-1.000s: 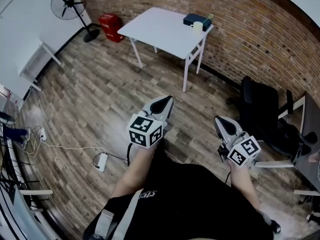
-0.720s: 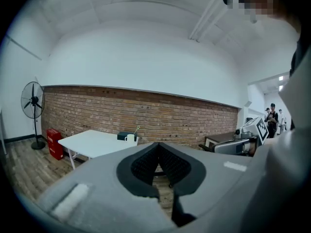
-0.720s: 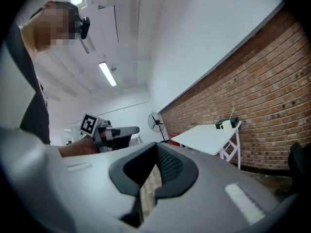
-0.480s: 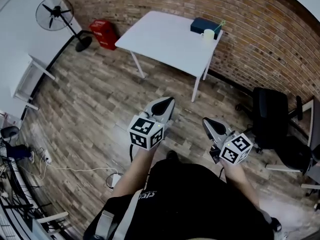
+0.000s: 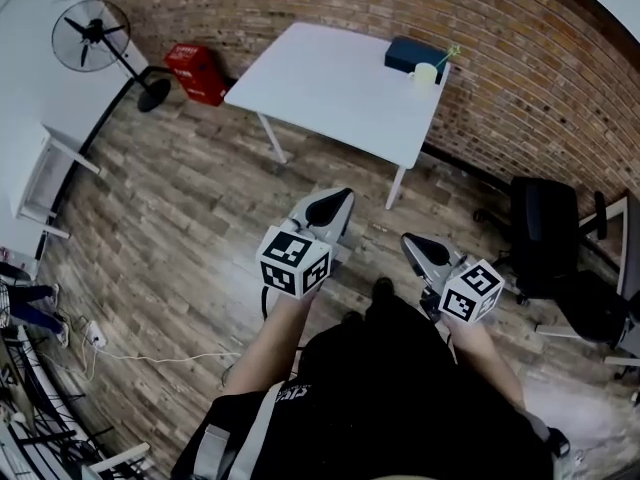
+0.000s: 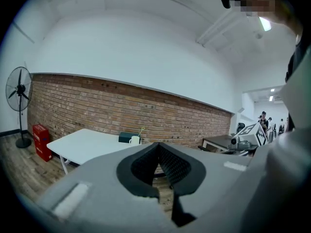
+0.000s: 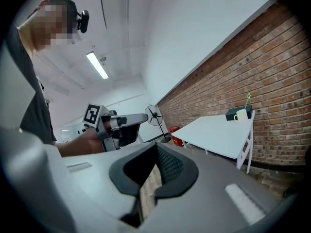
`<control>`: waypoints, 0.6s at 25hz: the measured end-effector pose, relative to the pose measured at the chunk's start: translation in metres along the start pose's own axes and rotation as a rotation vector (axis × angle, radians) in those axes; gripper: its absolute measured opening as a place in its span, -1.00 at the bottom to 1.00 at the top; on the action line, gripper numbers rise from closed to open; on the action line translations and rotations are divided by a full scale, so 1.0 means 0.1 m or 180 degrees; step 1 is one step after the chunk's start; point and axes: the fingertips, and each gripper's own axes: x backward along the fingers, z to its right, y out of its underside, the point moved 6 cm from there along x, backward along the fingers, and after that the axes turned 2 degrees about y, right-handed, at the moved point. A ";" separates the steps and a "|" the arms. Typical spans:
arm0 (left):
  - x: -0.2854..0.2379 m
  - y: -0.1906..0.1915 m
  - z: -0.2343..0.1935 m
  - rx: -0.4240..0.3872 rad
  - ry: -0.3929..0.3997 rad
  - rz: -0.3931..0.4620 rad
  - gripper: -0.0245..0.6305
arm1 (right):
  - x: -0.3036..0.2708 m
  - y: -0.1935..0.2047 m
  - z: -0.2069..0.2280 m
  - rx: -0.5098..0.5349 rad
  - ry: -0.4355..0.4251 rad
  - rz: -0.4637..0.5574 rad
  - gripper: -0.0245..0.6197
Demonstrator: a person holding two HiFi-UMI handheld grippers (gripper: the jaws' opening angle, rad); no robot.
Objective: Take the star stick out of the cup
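Observation:
A white cup (image 5: 424,72) stands at the far right corner of the white table (image 5: 340,78), with the thin green star stick (image 5: 447,56) leaning out of it. Both grippers are far from it, held at waist height over the wooden floor. The left gripper (image 5: 328,208) is shut with nothing in it, and so is the right gripper (image 5: 420,251). In the left gripper view the cup (image 6: 134,140) and stick (image 6: 141,130) show small, beyond the shut jaws. The right gripper view shows the cup (image 7: 241,115) and stick (image 7: 248,99) at the right.
A dark box (image 5: 412,54) lies on the table behind the cup, against the brick wall. A standing fan (image 5: 92,30) and a red crate (image 5: 196,70) are at the left. A black office chair (image 5: 545,238) stands at the right. Cables and a power strip (image 5: 95,336) lie on the floor at the left.
The table has come nearer and now looks larger in the head view. The right gripper has drifted left, closer to the left one. Both grippers have stayed shut.

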 end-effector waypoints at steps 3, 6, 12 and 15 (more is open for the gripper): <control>-0.18 -0.04 -0.16 -0.0026 0.0030 -0.0017 -0.90 | -0.13 0.00 0.20 0.0034 0.0063 -0.0040 -0.92; -0.47 -0.05 -0.36 -0.0022 0.0067 -0.0066 -0.90 | -0.29 -0.04 0.58 0.0056 0.0218 -0.0069 -0.92; -1.25 -0.23 -0.92 -0.0067 0.0087 -0.0139 -0.90 | -0.76 -0.39 1.44 -0.0039 0.0311 0.0087 -0.92; -1.78 -0.47 -1.25 -0.0138 0.0096 -0.0157 -0.90 | -1.07 -0.71 1.98 -0.0059 0.0349 0.0148 -0.92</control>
